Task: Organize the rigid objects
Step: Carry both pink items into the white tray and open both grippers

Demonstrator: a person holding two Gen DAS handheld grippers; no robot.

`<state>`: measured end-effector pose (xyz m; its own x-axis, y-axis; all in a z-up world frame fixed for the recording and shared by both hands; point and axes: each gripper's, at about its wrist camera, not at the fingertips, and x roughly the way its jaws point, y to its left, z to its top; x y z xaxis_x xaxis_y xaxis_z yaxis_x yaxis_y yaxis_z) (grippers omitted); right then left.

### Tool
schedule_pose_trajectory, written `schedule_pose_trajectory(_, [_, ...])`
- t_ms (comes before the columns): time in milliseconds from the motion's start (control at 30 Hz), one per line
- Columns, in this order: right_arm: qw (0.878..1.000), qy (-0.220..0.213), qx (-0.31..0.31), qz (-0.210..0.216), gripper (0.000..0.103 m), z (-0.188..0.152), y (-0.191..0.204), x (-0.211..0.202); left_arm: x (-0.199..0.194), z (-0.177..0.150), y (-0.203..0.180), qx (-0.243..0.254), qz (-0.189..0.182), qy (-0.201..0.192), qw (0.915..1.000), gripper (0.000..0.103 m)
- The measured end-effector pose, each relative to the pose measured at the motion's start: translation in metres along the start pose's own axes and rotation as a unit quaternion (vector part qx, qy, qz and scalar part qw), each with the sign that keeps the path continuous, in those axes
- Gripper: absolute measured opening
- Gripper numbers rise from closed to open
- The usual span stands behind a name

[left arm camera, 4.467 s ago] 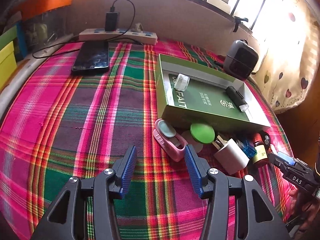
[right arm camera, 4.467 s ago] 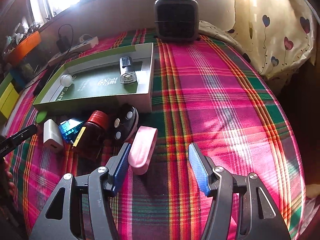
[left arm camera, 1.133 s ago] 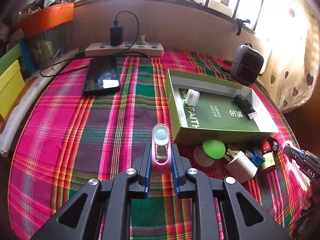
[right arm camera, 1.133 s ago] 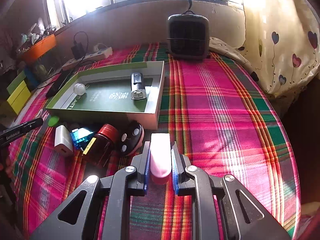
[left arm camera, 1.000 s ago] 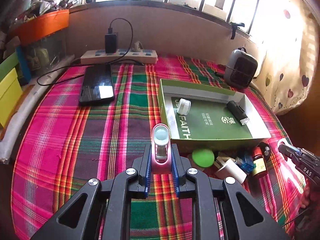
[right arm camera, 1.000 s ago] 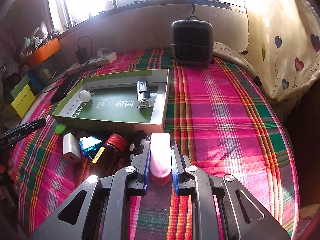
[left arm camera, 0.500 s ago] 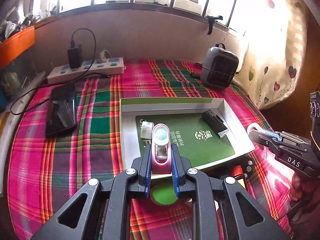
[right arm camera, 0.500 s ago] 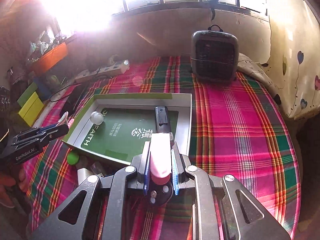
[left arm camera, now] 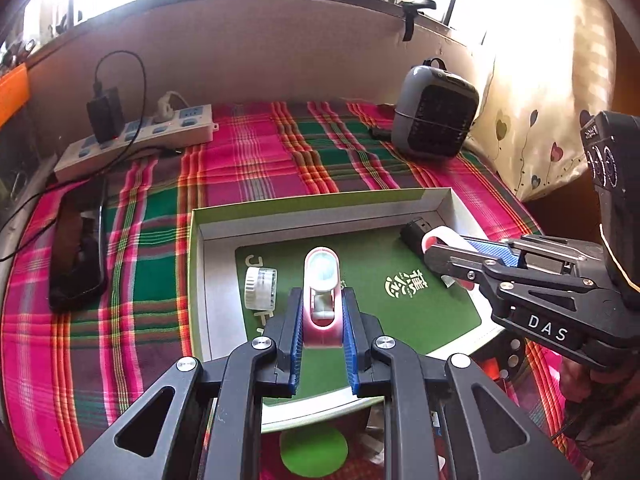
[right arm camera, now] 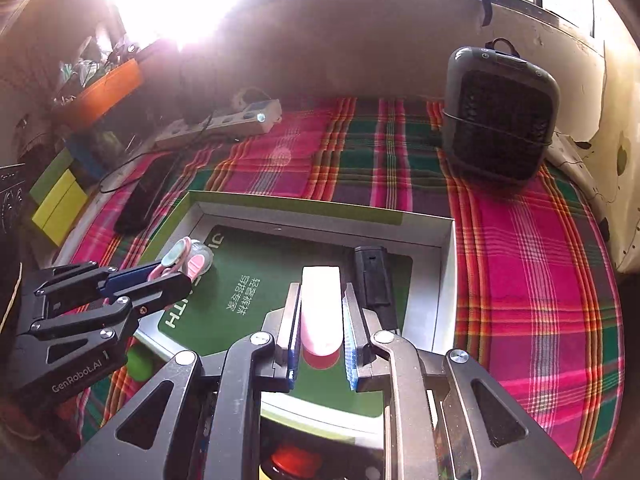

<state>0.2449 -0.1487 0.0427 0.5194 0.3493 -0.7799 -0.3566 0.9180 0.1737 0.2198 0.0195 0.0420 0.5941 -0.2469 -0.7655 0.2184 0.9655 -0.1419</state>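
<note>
My left gripper [left arm camera: 322, 326] is shut on a pink case part with a round lens [left arm camera: 322, 288] and holds it over the green-lined box [left arm camera: 218, 264]. My right gripper [right arm camera: 320, 334] is shut on a plain pink case part [right arm camera: 321, 308] over the same box [right arm camera: 446, 276]. Each gripper shows in the other's view: the right one [left arm camera: 452, 246], the left one [right arm camera: 168, 270]. A small white jar [left arm camera: 261, 290] and a black rectangular device [right arm camera: 374, 280] lie inside the box.
A grey heater [left arm camera: 434, 114] stands at the back right. A power strip [left arm camera: 136, 140] and a black phone [left arm camera: 80, 252] lie at the left. A green lid [left arm camera: 314, 450] and other small items lie in front of the box, mostly hidden.
Both grippers, each holding its pink part, have moved forward from the cloth in front of the box to above the box's inside.
</note>
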Motion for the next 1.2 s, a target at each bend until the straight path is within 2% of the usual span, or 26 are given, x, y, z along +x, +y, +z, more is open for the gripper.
schedule_pose_trajectory(333, [0.999,0.034,-0.009,0.013,0.018,0.011,0.003,0.034,0.024,0.000,0.000,0.004,0.004,0.021,0.9998,0.017])
schedule_pose_trajectory(767, [0.998,0.037,-0.046,-0.005,0.019,0.013,0.014,0.051,0.036,0.000,0.003,-0.001,0.012,0.035,0.9993,0.017])
schedule_pose_trajectory(1200, [0.999,0.034,-0.036,0.003,0.019,0.013,0.012,0.053,0.039,0.002,0.005,-0.004,0.012,0.035,0.9993,0.017])
